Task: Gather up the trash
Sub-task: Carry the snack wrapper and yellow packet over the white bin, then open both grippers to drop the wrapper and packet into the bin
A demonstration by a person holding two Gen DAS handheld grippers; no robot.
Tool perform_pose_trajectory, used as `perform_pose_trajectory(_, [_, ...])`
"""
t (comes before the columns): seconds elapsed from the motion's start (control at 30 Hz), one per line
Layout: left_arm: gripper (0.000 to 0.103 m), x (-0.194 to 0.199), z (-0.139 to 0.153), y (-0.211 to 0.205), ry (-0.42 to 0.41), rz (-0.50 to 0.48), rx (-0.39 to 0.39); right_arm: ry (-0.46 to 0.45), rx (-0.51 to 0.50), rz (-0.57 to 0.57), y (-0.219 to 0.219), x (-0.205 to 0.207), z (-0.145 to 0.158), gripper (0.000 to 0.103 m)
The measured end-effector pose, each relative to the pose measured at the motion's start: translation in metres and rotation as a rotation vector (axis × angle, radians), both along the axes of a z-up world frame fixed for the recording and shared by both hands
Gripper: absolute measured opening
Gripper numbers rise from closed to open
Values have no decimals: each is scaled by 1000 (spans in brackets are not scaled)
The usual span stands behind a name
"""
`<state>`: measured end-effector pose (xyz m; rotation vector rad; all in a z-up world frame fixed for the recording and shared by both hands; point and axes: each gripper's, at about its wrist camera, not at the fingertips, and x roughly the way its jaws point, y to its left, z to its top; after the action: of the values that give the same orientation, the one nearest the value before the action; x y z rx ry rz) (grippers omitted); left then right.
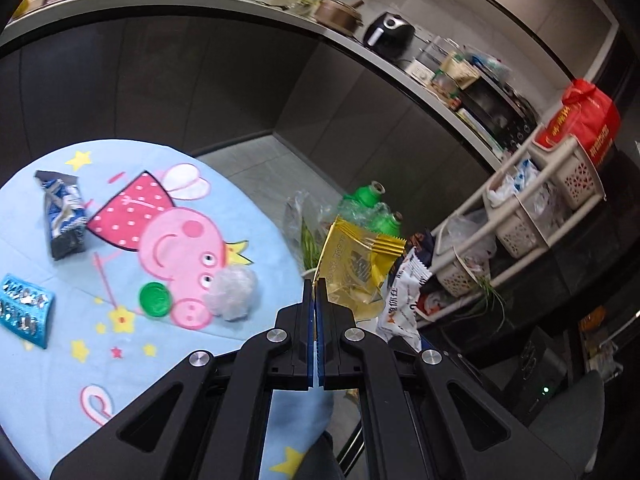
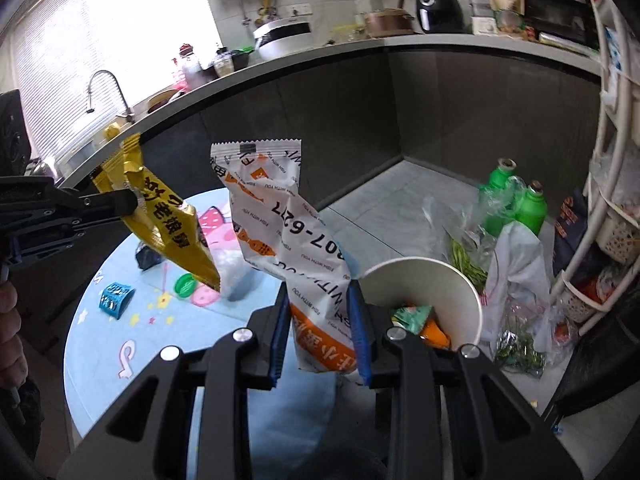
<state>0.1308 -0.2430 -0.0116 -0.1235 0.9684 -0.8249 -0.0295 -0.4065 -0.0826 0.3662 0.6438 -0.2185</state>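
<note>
My left gripper (image 1: 316,280) is shut on a gold snack wrapper (image 1: 356,264) and holds it in the air past the table's edge. The right wrist view shows that gripper (image 2: 134,200) and the gold wrapper (image 2: 168,228) at the left. My right gripper (image 2: 319,292) is shut on a white and orange wrapper (image 2: 288,232) that stands up between its blue pads. A white paper cup (image 2: 436,292) with wrappers inside is just right of it. On the blue cartoon tablecloth (image 1: 120,360) lie a blue wrapper (image 1: 64,216), a blue blister pack (image 1: 26,310), a green cap (image 1: 155,299) and a crumpled clear plastic ball (image 1: 234,292).
Green bottles (image 2: 516,200) and plastic bags (image 2: 516,280) of vegetables sit on the tiled floor beyond the table. A white basket rack (image 1: 520,216) stands at the right. A dark kitchen counter (image 2: 360,88) with appliances curves behind. A hand (image 2: 8,320) shows at the left edge.
</note>
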Motion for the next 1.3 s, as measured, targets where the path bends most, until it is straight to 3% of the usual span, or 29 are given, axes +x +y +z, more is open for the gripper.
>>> perform_pose_trajectory(0.3, [1, -12, -15, -63, 15, -105, 28, 57, 82, -97, -43, -14, -36, 29])
perform_pose_trajectory(0.87, [1, 5, -88, -150, 46, -184, 212, 128, 153, -177, -89, -12, -84, 30])
perform_pose_trajectory(0.93, [10, 7, -94, -155, 45, -180, 234, 132, 160, -178, -92, -10, -88, 30])
perform_pose_trajectory(1.0, [49, 11, -98, -159, 43, -164, 253, 140, 171, -176, -94, -9, -94, 30])
perform_pose_trajectory(1.13, [57, 14, -90, -152, 17, -138, 218, 155, 184, -173, -95, -6, -102, 30])
perform_pose_trajectory(1.3, [81, 13, -69, -141, -48, -82, 182, 164, 191, -161, -93, 3, -108, 30])
